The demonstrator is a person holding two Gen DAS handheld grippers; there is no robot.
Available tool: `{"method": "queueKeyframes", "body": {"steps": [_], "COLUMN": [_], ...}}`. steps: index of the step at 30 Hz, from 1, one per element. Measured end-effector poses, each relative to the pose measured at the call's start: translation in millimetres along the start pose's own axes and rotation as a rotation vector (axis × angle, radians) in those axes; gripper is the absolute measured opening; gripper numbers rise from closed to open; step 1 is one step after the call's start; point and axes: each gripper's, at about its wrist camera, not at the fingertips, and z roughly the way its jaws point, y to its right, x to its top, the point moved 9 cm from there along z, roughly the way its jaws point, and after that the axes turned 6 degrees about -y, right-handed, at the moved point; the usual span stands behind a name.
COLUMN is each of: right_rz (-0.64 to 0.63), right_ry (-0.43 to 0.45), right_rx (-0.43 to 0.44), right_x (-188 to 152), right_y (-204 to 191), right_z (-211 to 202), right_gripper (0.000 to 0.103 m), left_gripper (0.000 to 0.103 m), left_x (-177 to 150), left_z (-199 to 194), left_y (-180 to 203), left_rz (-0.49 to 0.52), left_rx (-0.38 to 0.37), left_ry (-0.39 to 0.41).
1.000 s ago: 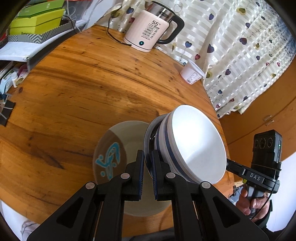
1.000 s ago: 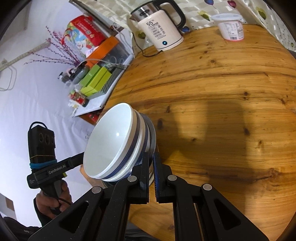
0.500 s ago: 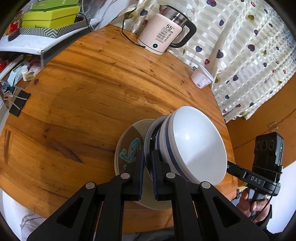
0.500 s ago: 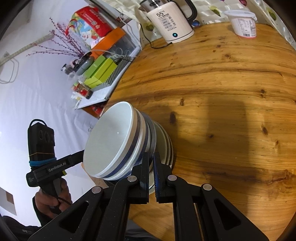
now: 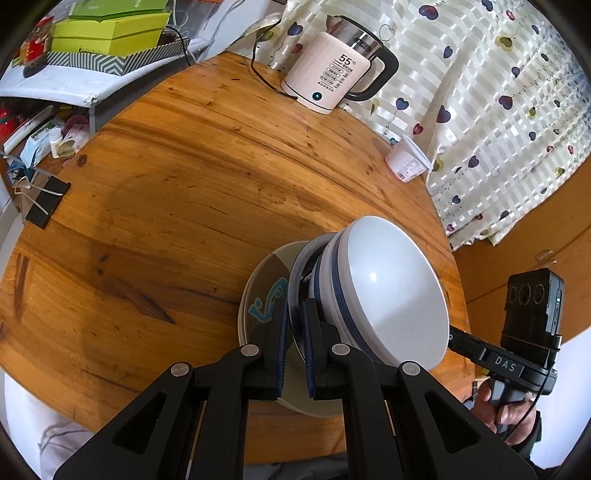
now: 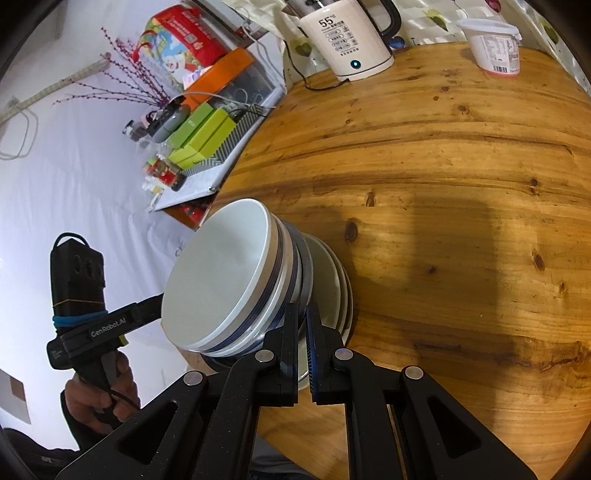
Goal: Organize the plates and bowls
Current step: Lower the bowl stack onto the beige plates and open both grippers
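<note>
A stack of white bowls with blue bands [image 5: 388, 295] sits in a grey-rimmed dish [image 5: 297, 280] and is tilted in both views. My left gripper [image 5: 295, 317] is shut on that dish's rim on one side. My right gripper [image 6: 302, 317] is shut on the rim of the same dish [image 6: 304, 258] on the opposite side, under the bowls [image 6: 221, 277]. Beneath the stack, beige plates [image 5: 264, 291] with a blue motif lie on the round wooden table [image 5: 166, 206] near its front edge; their rims [image 6: 338, 273] show behind the dish. Whether the dish touches them is hidden.
A pink electric kettle [image 5: 332, 85] with its cord and a white yoghurt tub [image 5: 408, 166] stand at the table's far edge by a heart-print curtain [image 5: 498, 110]. Green boxes [image 5: 110, 33] sit on a side shelf. A hand [image 5: 509, 410] holds the other gripper's handle.
The held stack has shifted over the plates on the table; they now lie mostly under it and have come into the right wrist view. Both grippers stay shut on the dish's rim.
</note>
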Motion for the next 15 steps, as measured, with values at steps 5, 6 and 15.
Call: {"method": "queueKeyframes", "body": {"steps": [5,6,15], "right_rz": [0.002,0.002,-0.004], "right_ry": [-0.001,-0.001,0.006], "right_rx": [0.003,0.004,0.001], "right_x": [0.0,-0.1,-6.2], "right_y": [0.4,0.3,0.3], "right_z": [-0.3,-0.3,-7.4], "right_gripper": [0.007,0.007,0.009], "left_gripper": [0.007,0.007,0.007], "left_x": [0.0,0.2,2.1], "left_z": [-0.4,-0.6,-9.9], "left_y": [-1.4,-1.9,-1.0], "left_rz": [-0.004,-0.004,0.007], "left_rx": [-0.004,-0.003,0.020], "left_ry": [0.003,0.003,0.038]}}
